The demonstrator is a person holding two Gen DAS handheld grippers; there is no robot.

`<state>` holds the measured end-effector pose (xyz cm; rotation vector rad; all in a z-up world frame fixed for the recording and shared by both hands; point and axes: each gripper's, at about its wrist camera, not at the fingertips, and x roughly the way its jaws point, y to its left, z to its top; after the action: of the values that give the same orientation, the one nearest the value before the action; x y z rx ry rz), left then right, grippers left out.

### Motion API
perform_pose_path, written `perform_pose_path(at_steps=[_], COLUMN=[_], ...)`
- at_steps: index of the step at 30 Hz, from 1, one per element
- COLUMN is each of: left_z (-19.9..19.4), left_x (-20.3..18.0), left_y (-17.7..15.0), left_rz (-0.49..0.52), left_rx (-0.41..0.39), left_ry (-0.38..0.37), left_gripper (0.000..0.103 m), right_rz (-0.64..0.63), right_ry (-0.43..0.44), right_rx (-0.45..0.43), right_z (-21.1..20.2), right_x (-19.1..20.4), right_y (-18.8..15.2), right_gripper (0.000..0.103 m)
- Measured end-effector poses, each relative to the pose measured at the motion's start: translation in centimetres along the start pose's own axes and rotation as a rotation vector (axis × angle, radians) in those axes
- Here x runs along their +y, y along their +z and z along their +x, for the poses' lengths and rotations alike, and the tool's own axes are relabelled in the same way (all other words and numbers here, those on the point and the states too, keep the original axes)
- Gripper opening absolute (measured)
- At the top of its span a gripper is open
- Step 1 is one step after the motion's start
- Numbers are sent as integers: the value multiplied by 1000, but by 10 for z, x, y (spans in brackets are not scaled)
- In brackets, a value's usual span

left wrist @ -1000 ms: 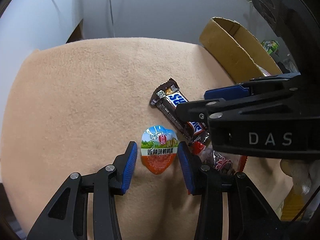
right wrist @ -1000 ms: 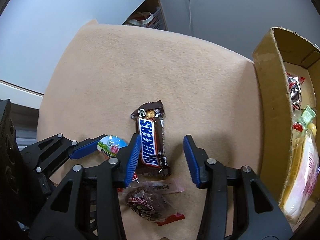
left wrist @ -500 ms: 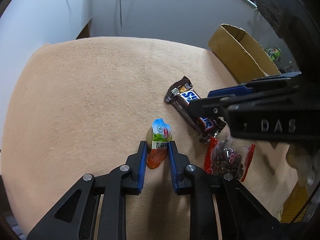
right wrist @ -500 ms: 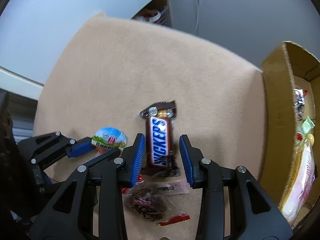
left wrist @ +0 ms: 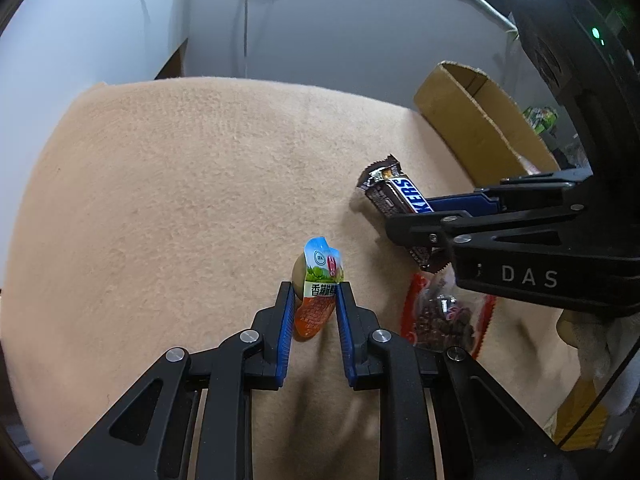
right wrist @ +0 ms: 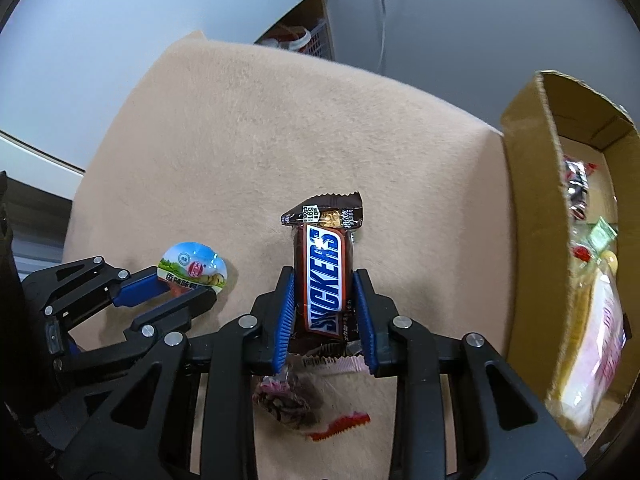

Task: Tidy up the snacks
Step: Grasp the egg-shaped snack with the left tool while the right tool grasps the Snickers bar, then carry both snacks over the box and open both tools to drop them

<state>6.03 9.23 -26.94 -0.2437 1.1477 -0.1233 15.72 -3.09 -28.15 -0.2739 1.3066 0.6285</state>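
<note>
My left gripper [left wrist: 313, 292] is shut on a small egg snack pack [left wrist: 320, 276] with a blue, green and orange label, held on edge just above the tan cloth [left wrist: 180, 200]. The right wrist view shows that pack [right wrist: 194, 268] at the left, in the left gripper [right wrist: 176, 292]. My right gripper [right wrist: 323, 280] has its jaws closing, with both blue pads against the sides of a Snickers bar [right wrist: 326, 256]. In the left wrist view the Snickers bar [left wrist: 394, 190] pokes out of the right gripper [left wrist: 408, 216], its far end raised off the cloth.
A clear, red-edged bag of dark dried fruit [left wrist: 440, 316] lies on the cloth under the right gripper, and the same bag [right wrist: 288, 396] shows below the right fingers. An open cardboard box [right wrist: 528, 184] with several snacks stands at the cloth's right edge. Cables hang down the back wall.
The left jaws closed on the egg pack and tipped it up on edge. The right jaws narrowed onto the Snickers bar, which now sits higher between them.
</note>
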Motion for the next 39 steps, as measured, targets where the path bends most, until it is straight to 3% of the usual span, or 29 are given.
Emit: perform_pose_path(at_steps=[15, 27, 39], left_z=[-38, -47, -35], left_x=[-18, -55, -102], left_y=[25, 60, 93], left_rz=[5, 78, 145], left_rx=[-81, -127, -139], left_ry=[-55, -100, -137], left_gripper=[19, 19, 19], right_rz=[79, 191, 272], right_ry=[18, -40, -99], right_rx=[-136, -222, -242], right_z=[-62, -116, -131], right_x=[-24, -97, -158], right_y=[-5, -12, -6], right_gripper=[30, 30, 30])
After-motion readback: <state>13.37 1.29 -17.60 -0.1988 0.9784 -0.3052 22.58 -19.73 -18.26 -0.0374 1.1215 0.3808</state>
